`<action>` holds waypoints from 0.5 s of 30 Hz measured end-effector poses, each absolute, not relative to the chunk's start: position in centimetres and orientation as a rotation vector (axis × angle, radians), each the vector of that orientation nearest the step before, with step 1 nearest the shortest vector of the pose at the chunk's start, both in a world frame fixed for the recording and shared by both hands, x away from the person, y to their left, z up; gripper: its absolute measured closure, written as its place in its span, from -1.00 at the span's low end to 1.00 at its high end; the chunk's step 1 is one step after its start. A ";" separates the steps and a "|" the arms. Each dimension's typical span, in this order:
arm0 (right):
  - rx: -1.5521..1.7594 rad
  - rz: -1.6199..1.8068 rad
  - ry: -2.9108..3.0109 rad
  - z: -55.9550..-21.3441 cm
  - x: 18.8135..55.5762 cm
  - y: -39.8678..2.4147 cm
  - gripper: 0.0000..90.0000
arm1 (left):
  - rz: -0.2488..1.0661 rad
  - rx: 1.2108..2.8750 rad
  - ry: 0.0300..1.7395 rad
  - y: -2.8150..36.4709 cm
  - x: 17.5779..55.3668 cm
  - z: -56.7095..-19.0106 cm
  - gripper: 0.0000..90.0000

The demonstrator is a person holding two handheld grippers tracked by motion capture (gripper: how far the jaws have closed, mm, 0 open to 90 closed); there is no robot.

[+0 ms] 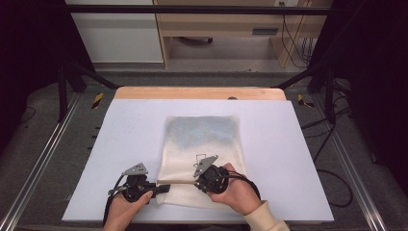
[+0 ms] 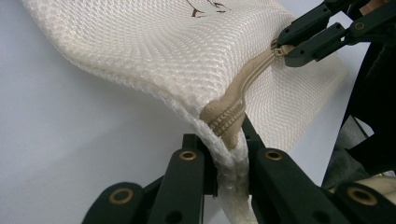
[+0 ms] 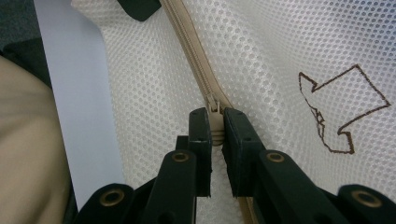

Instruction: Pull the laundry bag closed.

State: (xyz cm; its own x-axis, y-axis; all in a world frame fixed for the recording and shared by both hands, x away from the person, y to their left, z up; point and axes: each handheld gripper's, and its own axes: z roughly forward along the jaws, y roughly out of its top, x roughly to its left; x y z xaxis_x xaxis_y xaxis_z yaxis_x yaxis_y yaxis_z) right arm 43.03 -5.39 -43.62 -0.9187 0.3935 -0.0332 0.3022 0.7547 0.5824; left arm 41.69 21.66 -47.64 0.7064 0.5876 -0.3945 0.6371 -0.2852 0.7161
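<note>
We see the white mesh bag (image 1: pixel 202 154) lying flat near the middle of the bench (image 1: pixel 125 144), its beige zipper (image 2: pixel 233 105) along the near edge. The left gripper (image 1: pixel 161 188) has its fingers clamped on the bag's near-left corner — at the zipper's end. The right gripper (image 1: pixel 197 182) pinches the zipper pull (image 3: pixel 215 108), just right of it.

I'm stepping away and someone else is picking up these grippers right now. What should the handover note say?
Left gripper: shut on the corner of the mesh bag, at the zipper's end.
Right gripper: shut on the zipper pull, partway along the bag's near edge.
Bag lies flat on the white table, something bluish inside.
Done: both grips set.
Left, probably: run the pull along the zipper while the left gripper holds the corner taut.
</note>
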 end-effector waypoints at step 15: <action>0.582 0.895 2.767 -43.6 42.9 -6.4 0.82 | -0.062 1.968 0.935 21.7 41.7 -47.5 0.87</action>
